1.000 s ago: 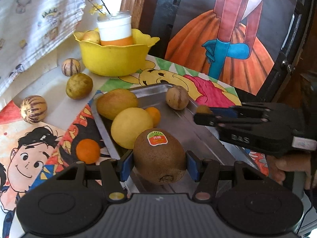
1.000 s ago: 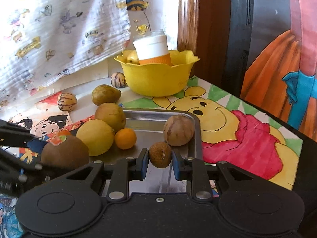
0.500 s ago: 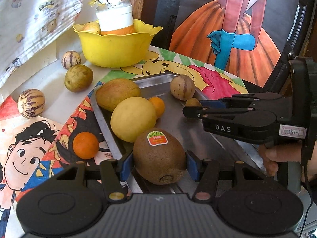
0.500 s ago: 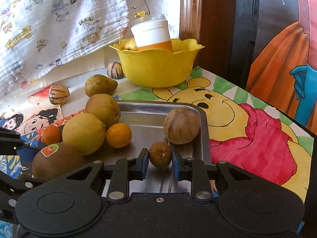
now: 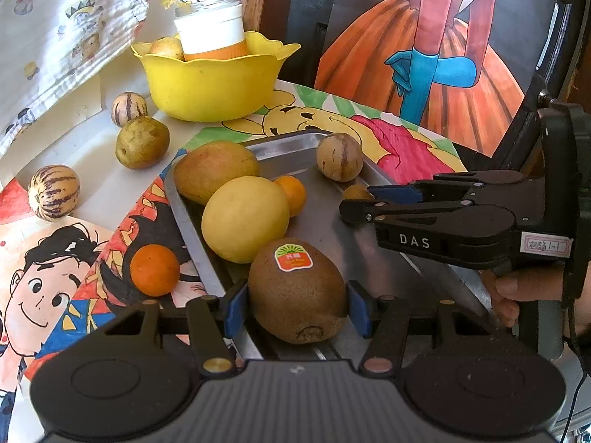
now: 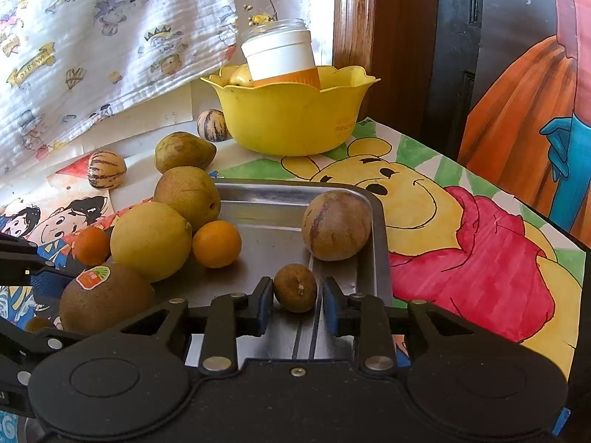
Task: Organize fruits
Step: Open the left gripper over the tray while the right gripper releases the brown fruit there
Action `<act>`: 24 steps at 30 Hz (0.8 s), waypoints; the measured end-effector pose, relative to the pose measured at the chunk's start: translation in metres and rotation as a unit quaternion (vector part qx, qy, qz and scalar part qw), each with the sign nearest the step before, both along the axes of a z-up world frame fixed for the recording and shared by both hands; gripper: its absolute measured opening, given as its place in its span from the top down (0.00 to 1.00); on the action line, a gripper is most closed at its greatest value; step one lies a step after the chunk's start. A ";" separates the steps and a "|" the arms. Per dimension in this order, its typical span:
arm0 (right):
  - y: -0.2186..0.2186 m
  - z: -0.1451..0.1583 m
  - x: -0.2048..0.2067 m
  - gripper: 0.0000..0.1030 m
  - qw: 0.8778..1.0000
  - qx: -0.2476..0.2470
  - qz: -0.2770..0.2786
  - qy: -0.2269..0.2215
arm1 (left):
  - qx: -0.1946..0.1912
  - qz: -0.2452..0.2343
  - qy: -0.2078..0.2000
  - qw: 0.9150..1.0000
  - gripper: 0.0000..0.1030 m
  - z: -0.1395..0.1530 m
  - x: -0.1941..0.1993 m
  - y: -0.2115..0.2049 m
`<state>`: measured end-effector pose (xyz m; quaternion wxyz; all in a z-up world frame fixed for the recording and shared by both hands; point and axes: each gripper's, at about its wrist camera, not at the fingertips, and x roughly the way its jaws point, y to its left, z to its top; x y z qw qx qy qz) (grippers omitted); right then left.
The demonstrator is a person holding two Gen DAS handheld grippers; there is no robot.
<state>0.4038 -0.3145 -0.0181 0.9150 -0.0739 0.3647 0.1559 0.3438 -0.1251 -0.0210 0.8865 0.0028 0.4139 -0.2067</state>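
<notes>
Left gripper (image 5: 297,308): nearest the camera, its blue pads pressed to both sides of a brown kiwi (image 5: 297,289) with a red and green sticker. The kiwi sits at the near end of the metal tray (image 5: 184,217).
Right gripper (image 6: 297,297): fingers narrowly parted on either side of a small round brown fruit (image 6: 295,287). The left pad is at its skin and a thin gap shows at the right pad. The fruit rests on the tray floor near the right rim.
Middle of tray: a large yellow lemon (image 5: 245,218) just behind the kiwi, touching a small orange (image 5: 291,195) and a brownish pear (image 5: 215,171).
Far right corner of tray: a striped tan melon-like fruit (image 5: 339,157).
Left of tray, on the cartoon mat (image 5: 48,277): a second small orange (image 5: 155,269), then a striped fruit (image 5: 54,196), a green-brown pear (image 5: 142,142) and another striped fruit (image 5: 129,108).
Farthest: a yellow scalloped bowl (image 5: 214,81) holding a white and orange jar (image 5: 210,37) and a pale fruit.
</notes>
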 end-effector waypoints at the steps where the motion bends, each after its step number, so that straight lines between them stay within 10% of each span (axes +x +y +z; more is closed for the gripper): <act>1: 0.000 0.001 -0.001 0.67 1.000 0.000 -0.001 0.000 | 0.002 -0.001 0.001 1.000 0.41 0.000 0.000 -0.001; 10: -0.008 0.027 -0.019 0.50 1.000 0.003 -0.008 -0.024 | -0.003 -0.011 0.010 1.000 0.40 0.001 -0.010 0.000; 24: -0.021 0.097 -0.093 0.11 0.994 0.010 -0.023 -0.102 | -0.040 0.060 -0.071 0.995 0.05 0.063 -0.076 0.037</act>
